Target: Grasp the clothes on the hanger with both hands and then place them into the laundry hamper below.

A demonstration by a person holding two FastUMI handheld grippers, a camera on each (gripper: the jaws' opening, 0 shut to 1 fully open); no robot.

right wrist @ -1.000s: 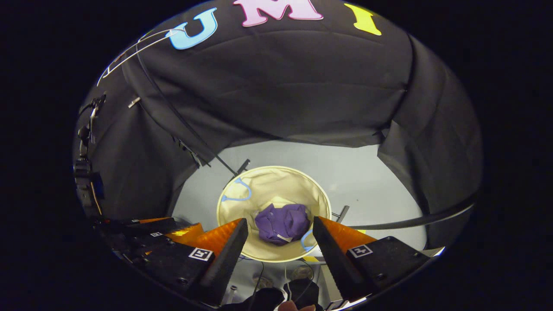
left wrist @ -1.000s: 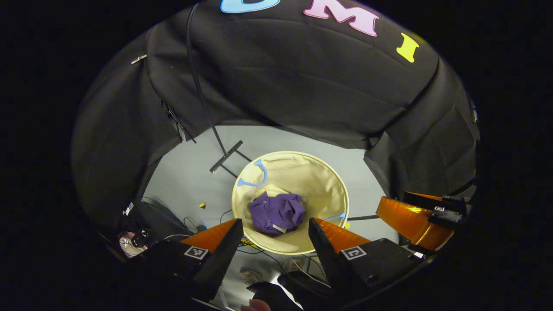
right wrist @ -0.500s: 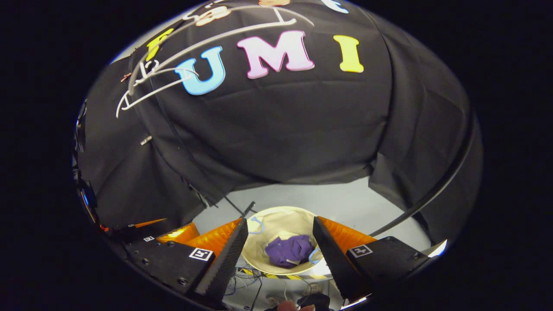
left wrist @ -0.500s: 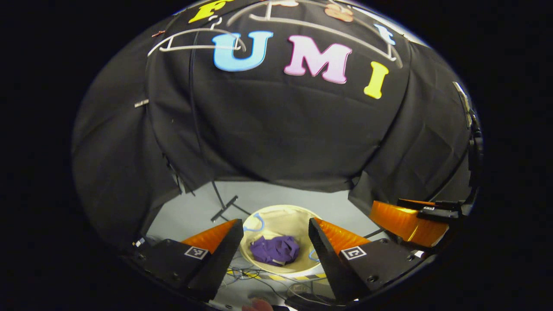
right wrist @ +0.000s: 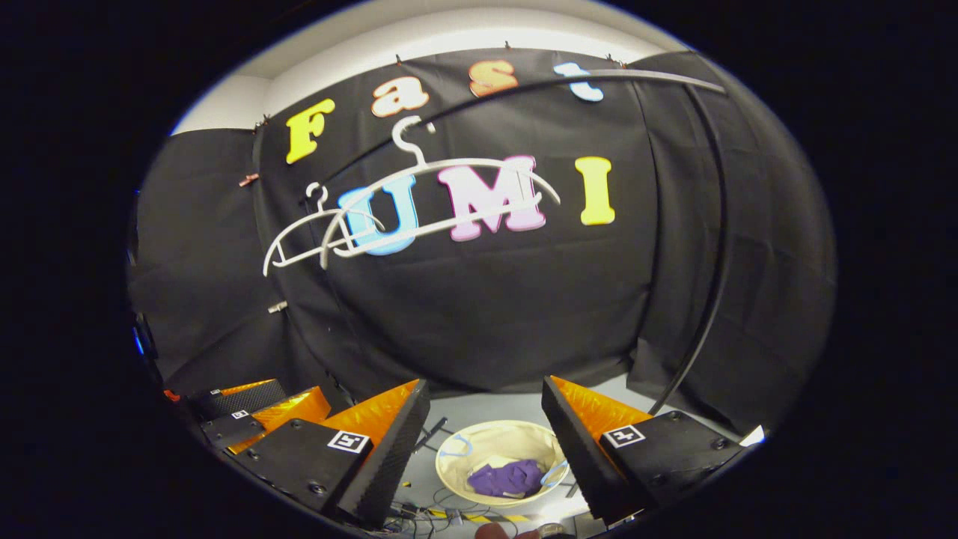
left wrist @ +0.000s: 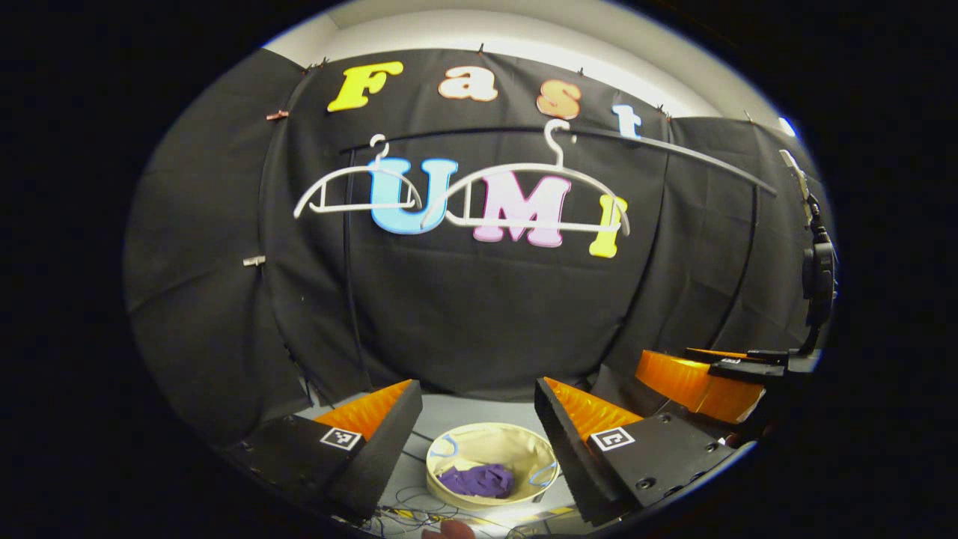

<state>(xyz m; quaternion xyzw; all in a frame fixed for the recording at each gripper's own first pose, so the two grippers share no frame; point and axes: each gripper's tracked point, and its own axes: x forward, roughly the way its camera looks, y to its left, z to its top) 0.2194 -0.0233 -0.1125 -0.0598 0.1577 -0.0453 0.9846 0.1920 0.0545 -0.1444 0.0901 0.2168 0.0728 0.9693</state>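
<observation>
Inside hamper (left wrist: 524, 443): purple clothes (left wrist: 479, 480).

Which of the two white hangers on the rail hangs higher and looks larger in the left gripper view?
The right-hand hanger: its hook sits higher on the rail and it spans wider than the left-hand hanger, which it overlaps. Both are bare.

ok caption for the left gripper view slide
Open hand-held gripper above the hamper holding purple clothes; two bare hangers overhead.

You have black cables (left wrist: 419, 500) trailing over the grey floor (left wrist: 468, 410), yellow-black tape (right wrist: 490, 517) on it, and a clip (left wrist: 254, 260) on the cloth.
</observation>
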